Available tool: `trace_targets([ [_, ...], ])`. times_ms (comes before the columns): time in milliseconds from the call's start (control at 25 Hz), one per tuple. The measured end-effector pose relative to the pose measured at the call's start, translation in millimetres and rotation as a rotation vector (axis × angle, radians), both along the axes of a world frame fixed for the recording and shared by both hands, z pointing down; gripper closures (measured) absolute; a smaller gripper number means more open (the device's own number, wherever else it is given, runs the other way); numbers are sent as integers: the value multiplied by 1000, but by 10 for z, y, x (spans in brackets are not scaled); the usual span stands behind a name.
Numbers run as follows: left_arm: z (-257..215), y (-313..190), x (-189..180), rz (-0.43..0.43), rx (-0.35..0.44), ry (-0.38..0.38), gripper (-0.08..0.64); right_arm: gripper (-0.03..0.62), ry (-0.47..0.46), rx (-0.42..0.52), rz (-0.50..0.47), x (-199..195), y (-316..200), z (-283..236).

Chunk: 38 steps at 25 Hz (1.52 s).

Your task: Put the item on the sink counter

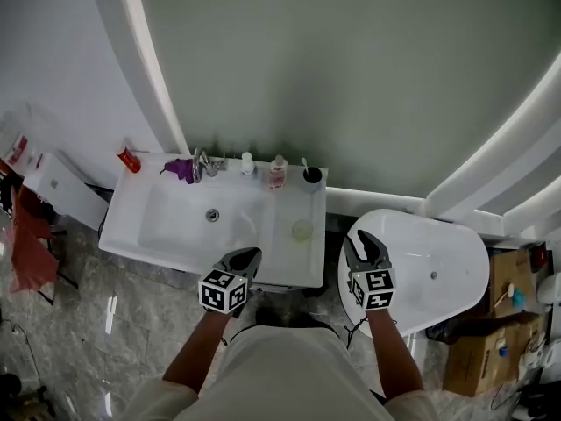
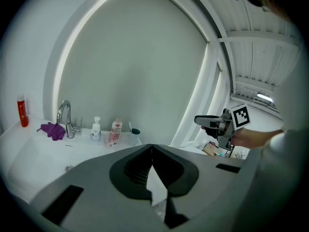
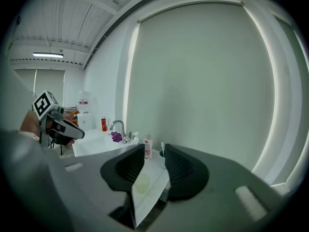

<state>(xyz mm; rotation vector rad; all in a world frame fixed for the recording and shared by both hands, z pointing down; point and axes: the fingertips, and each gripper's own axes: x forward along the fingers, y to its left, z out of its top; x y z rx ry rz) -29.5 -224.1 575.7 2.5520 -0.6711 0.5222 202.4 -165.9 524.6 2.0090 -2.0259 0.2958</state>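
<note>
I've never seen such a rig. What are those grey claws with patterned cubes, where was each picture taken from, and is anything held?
No robot here: a person holds a two-jaw gripper in each hand. The head view looks down from the person's head at the left gripper and right gripper. The other two views ride on each gripper, looking along its jaws. By the sink are a faucet, purple cloth, red bottle, pink bottle and dark cup; a pale round thing lies right of the basin. Nothing is held: the left jaws are together, the right jaws apart and empty.
</note>
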Motion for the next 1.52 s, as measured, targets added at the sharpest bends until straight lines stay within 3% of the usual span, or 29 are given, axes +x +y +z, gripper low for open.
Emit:
trace_targets([
  [560,-484,36,379,-92,81,35,552,581,-39,50,-56,393,112,-245],
  [960,-679,22,364,-129,123,39,552,581,-155,107,-124,375,126,-407],
  [1520,-700,-8,411,-133,121,51,553,581,-156,100,-135,373,95,-351],
])
